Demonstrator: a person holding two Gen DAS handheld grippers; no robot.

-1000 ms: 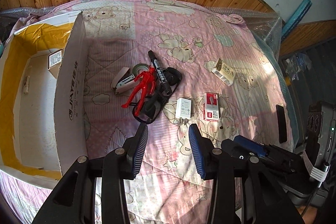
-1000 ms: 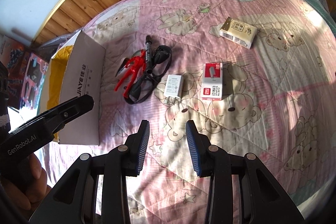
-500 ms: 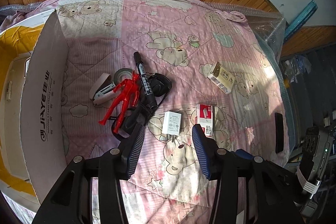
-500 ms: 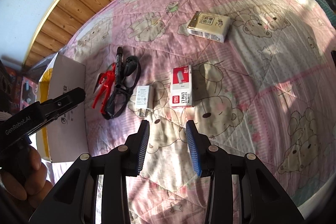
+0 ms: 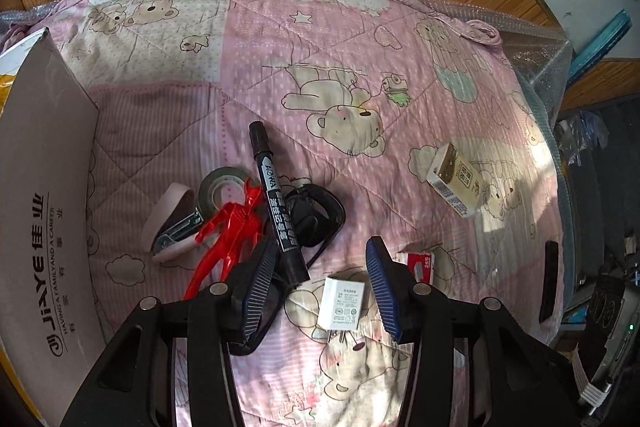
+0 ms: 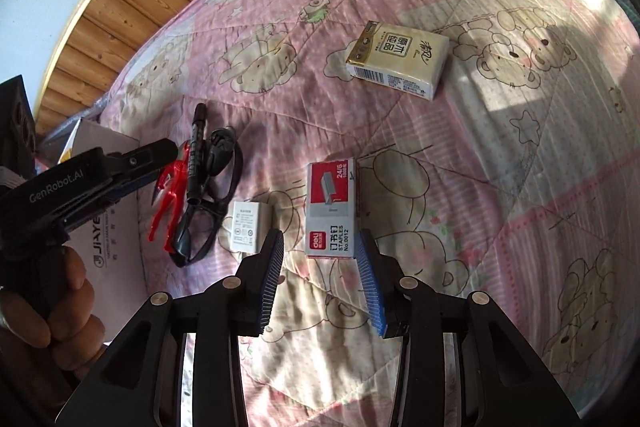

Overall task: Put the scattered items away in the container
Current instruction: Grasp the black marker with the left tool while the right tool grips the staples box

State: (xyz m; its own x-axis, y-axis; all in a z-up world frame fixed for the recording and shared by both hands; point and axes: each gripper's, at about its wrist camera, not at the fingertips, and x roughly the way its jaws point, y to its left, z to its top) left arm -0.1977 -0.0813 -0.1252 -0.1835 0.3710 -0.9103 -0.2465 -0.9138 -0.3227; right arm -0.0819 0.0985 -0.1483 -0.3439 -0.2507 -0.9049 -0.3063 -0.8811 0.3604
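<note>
While the left tool (image 5: 318,285) gapes, the charger (image 5: 341,303) lies between its fingers.

A white cardboard box (image 5: 44,211) with printed lettering stands open at the left edge of the left wrist view. Just right of it, centre frame, a pink stapler (image 5: 170,227), a tape roll (image 5: 222,187), a red plastic figure (image 5: 228,239), a black marker (image 5: 276,203) and black glasses (image 5: 316,215) lie in a heap, touching. Lower centre, a white charger (image 5: 342,303) lies flat, beside a red staple box (image 6: 331,209). A cream tissue pack (image 6: 398,55) lies apart, upper right.
</note>
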